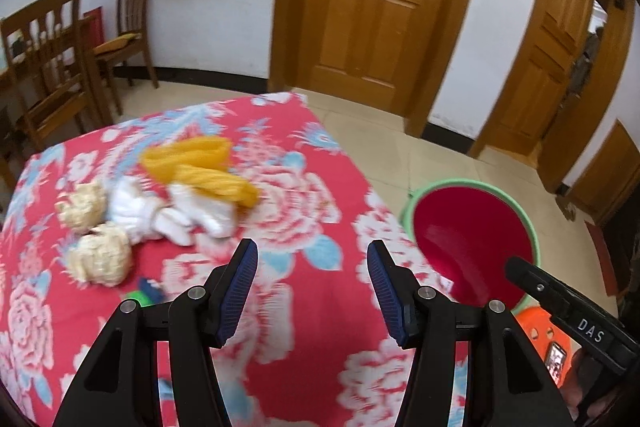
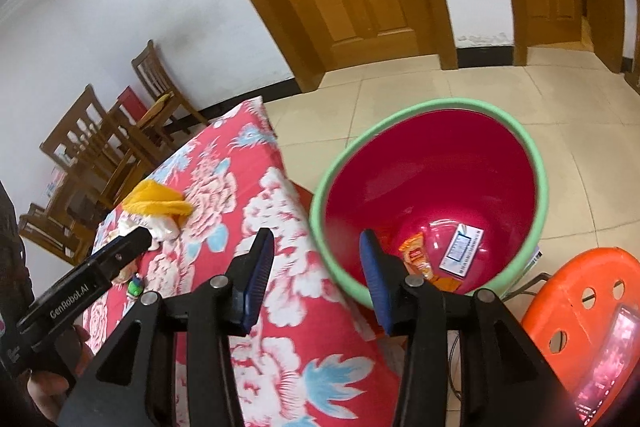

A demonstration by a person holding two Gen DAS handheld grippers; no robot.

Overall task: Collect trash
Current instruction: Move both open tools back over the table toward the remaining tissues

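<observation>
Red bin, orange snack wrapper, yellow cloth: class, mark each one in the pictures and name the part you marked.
red bin (image 2: 538, 163), right wrist view, on its green rim.
orange snack wrapper (image 2: 417, 254), right wrist view, middle of the packet inside the bin.
yellow cloth (image 1: 216, 183), left wrist view, on its lower fold.

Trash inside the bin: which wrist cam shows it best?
Right wrist: it looks down into the bin, showing an orange snack wrapper and a white printed packet on its floor. Left wrist sees only the bin's rim and red inner wall.

The bin (image 2: 432, 187) stood on the floor right of the worktop (image 2: 288, 307); two wrappers (image 2: 418, 255) lay inside it, a stool (image 2: 576, 291) at its right
</observation>
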